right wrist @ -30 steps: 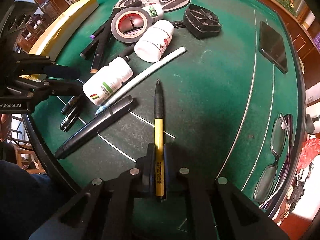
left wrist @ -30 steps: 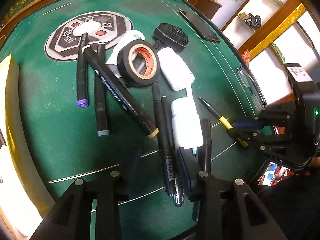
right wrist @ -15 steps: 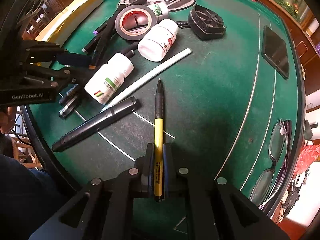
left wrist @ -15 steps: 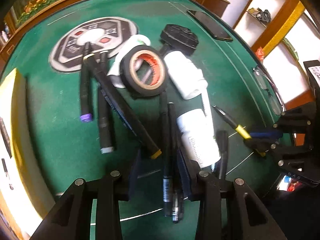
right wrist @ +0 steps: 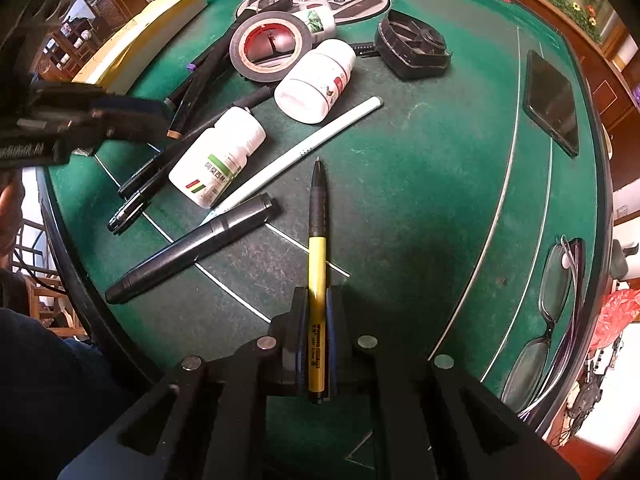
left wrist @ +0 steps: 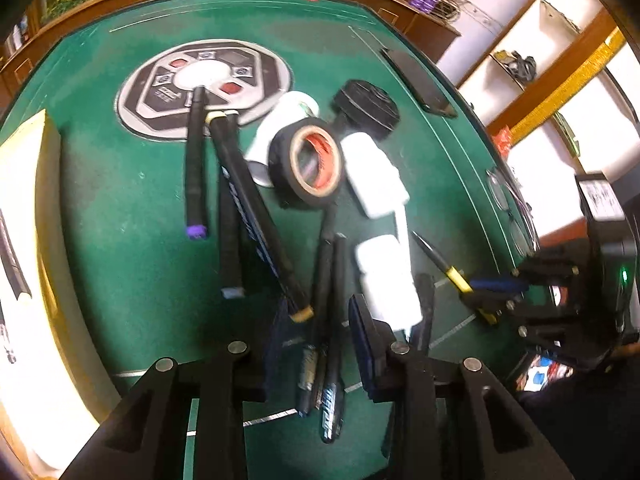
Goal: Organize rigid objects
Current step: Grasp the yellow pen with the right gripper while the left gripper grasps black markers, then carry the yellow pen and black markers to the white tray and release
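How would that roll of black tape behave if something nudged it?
The roll of black tape leans tilted on a white bottle and the markers, so a nudge would probably drop it flat or slide it off. Being round, it might roll if it lands on edge. It looks stiff, with a cardboard core, and probably light.
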`<state>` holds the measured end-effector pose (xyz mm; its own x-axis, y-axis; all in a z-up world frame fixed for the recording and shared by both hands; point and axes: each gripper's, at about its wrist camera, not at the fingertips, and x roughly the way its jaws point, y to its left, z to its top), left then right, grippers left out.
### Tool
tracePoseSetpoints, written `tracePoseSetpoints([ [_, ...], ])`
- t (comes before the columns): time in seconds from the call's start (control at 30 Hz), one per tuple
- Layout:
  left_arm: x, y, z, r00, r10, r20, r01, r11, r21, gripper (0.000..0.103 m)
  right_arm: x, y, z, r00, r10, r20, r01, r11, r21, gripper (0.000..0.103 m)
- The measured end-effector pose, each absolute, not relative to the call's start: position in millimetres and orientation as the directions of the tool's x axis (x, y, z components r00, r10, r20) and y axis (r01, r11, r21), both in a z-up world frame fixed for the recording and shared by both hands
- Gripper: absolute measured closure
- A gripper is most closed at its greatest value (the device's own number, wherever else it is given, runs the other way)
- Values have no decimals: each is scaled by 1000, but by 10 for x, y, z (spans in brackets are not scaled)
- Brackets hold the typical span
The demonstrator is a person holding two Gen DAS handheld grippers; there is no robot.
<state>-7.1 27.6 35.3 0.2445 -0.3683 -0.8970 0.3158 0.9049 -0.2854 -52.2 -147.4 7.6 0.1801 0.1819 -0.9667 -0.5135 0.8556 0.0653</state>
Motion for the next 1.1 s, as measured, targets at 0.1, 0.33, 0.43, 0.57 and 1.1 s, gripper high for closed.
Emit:
tracePoseSetpoints([
  [0.1, 58, 292, 311, 257, -367, -894, 280, 914, -295, 70, -511, -1507, 80, 181, 186, -966, -511, 857, 69, 95],
  [0.33, 329, 294, 144, 286, -312, -906, 183, 946, -268, 70, -513, -1564, 87, 183, 195, -963, -506, 859, 78, 95],
  [0.43, 405, 329, 132, 316, -292, -903, 150, 955, -256, 81, -511, -1595, 92, 181, 203, -962, -500, 862, 88, 95],
  [0.57, 350, 400, 130, 316, -313, -896, 142, 949, -281, 84, -511, -1640, 101, 184, 219, -958, -492, 864, 103, 95],
  [1.1, -13, 692, 513, 400, -389, -830, 120, 920, -373, 86, -304, -1809, 472, 208, 402, -892, -425, 858, 288, 95],
])
